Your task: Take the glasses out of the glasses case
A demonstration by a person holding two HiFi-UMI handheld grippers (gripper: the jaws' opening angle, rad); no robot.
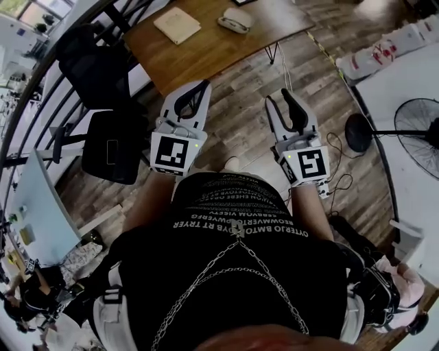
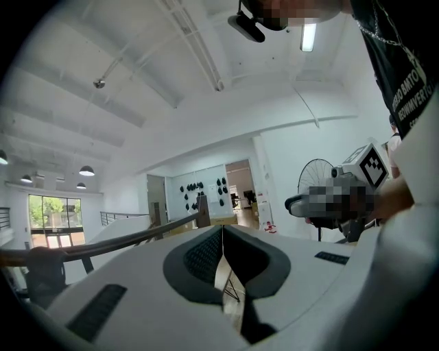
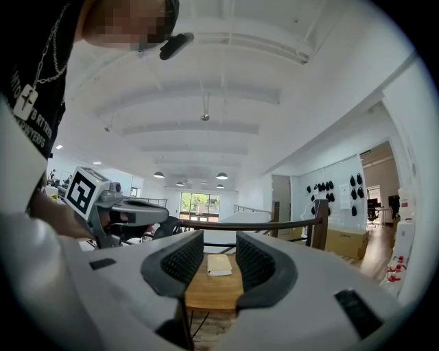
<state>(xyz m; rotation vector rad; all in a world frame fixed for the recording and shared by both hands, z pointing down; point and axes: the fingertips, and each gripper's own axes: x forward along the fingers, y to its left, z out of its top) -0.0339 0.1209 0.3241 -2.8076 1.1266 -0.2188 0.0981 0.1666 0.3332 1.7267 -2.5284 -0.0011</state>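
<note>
The pale glasses case [image 1: 235, 20] lies closed on a wooden table [image 1: 206, 51] at the top of the head view, next to a beige book [image 1: 177, 25]. Both grippers are held level in front of the person, well short of the table and over the wood floor. My left gripper [image 1: 201, 86] [image 2: 221, 230] is shut with nothing between its pads. My right gripper [image 1: 281, 97] [image 3: 219, 238] is open and empty. Between its jaws the table [image 3: 212, 291] and the book [image 3: 219, 264] show in the distance. The case does not show in either gripper view.
A black office chair [image 1: 103, 103] stands left of the grippers. A standing fan [image 1: 418, 130] and a white table [image 1: 411, 75] are at the right, with cables [image 1: 336, 178] on the floor. A dark railing [image 3: 260, 223] runs behind the wooden table.
</note>
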